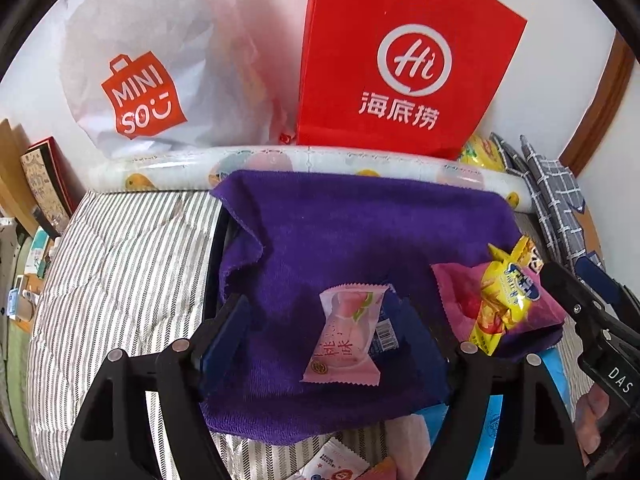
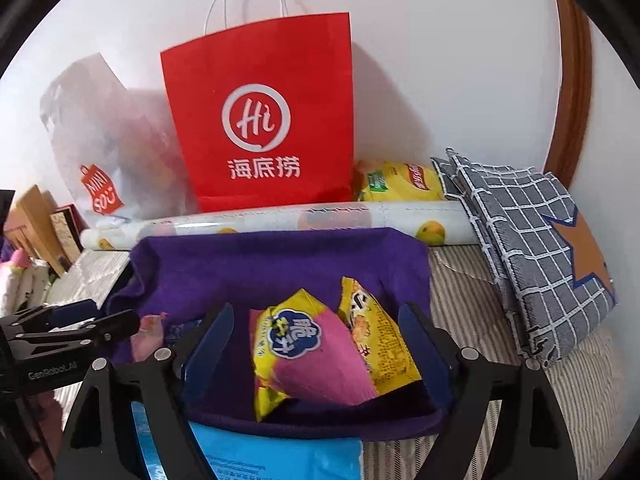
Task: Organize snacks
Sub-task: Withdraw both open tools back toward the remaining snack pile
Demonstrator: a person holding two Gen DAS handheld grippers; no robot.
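The pink peach-flavour snack packet (image 1: 345, 334) lies flat on the purple towel (image 1: 360, 232) that lines what looks like a dark bin, right between the fingers of our left gripper (image 1: 326, 328), and we judge it set down there, since neither pad touches it. Just beside it, toward the right gripper (image 2: 316, 330), two yellow snack packets (image 2: 288, 332) lean against a folded pink cloth (image 2: 320, 364) on the same towel, one in front of the cloth and one behind. Both pairs of tongs stand wide open and grip nothing: the right jaws flank the yellow packets without pressing them. So the step in hand seems to be letting go cleanly and fetching the next snack. To do it well, we would lift each gripper straight back along its own line, so that no fingertip drags a wrapper or hooks the loose towel and tips the leaning packets over. More snacks wait below the towel's near edge: a small white packet with red print (image 1: 336, 466) and a blue packet (image 2: 280, 456). These flat, slippery wrappers will want a pinch across a crimped end or a puffed middle, not a scrape along the striped bedding (image 1: 120, 272). The two grippers sit near each other, so we would move one at a time. Behind stand the red paper bag (image 2: 260, 120), the white Miniso bag (image 1: 152, 60) and a roll of printed film (image 2: 280, 220), all well apart from our work.
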